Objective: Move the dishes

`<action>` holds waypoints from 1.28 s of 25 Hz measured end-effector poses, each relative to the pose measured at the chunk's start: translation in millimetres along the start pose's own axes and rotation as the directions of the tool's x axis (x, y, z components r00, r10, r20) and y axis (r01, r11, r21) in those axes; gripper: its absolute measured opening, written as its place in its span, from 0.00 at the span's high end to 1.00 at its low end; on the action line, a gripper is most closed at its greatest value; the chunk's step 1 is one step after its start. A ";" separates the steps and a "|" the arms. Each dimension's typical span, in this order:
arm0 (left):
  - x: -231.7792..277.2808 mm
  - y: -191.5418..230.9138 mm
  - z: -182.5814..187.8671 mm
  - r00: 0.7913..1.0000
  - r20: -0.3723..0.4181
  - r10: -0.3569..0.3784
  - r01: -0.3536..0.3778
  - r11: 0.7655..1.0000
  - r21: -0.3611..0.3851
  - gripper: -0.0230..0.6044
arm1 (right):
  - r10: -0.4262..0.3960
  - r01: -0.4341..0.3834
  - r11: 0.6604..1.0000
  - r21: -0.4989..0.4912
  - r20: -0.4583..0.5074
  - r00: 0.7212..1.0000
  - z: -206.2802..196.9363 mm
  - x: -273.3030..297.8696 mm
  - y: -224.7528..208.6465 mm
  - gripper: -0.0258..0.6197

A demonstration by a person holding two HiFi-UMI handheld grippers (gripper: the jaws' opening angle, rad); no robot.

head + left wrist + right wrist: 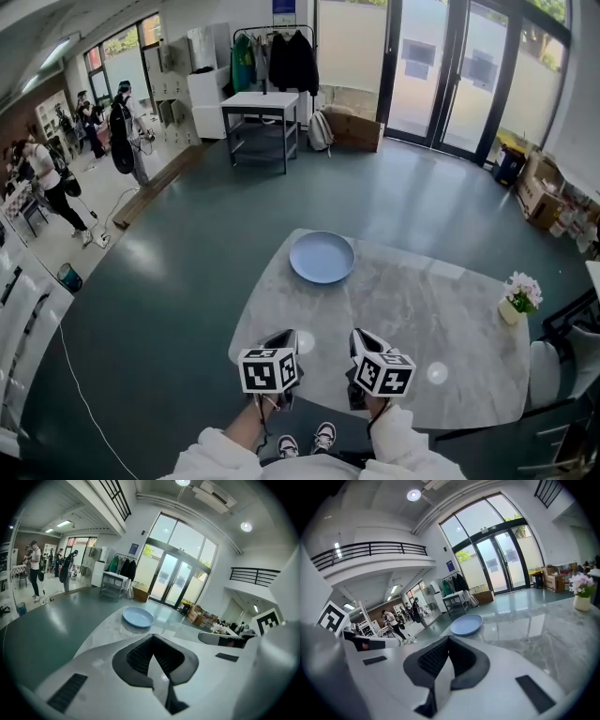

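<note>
A light blue plate [322,257] lies alone near the far left edge of the grey marble table [422,309]. It also shows in the left gripper view, plate [138,617], and in the right gripper view, plate [467,625], well ahead of both sets of jaws. My left gripper [281,339] and right gripper [366,342] hover side by side over the table's near edge, short of the plate. The left gripper [152,651] has its jaws together with nothing between them. So does the right gripper [446,653].
A small vase of flowers [518,296] stands at the table's right edge. A white chair [548,370] sits by the right corner. Farther off are a white work table [261,103], a coat rack [281,56], cardboard boxes [539,187] and people [122,131] at the left.
</note>
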State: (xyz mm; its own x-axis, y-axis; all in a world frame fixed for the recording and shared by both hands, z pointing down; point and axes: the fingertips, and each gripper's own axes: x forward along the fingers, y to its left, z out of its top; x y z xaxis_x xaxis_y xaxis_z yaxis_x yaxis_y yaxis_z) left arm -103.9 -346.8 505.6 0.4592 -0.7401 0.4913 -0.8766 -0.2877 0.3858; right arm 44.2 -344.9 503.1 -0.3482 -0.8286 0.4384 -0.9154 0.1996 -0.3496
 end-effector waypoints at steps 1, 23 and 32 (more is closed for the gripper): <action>-0.3 1.9 -2.3 1.000 -0.007 -0.004 0.004 1.000 0.000 0.95 | -0.004 0.004 1.000 -0.001 -0.003 1.000 -2.5 0.6 3.2 0.87; 5.4 10.9 8.6 1.000 0.004 -0.018 0.018 1.000 0.013 0.95 | -0.016 0.017 0.999 -0.042 0.022 1.000 9.2 0.6 16.5 0.87; 3.0 16.8 10.2 1.000 0.008 -0.006 0.006 1.000 -0.003 0.95 | -0.017 0.018 0.999 -0.035 0.028 0.999 12.9 3.5 19.1 0.87</action>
State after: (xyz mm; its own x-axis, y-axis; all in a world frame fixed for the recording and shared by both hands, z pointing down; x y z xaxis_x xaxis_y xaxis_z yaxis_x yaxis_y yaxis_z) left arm -118.7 -360.0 505.6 0.4632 -0.7432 0.4828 -0.8734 -0.2905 0.3909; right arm 28.1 -350.7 487.3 -0.3268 -0.8461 0.4211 -0.9281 0.2031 -0.3122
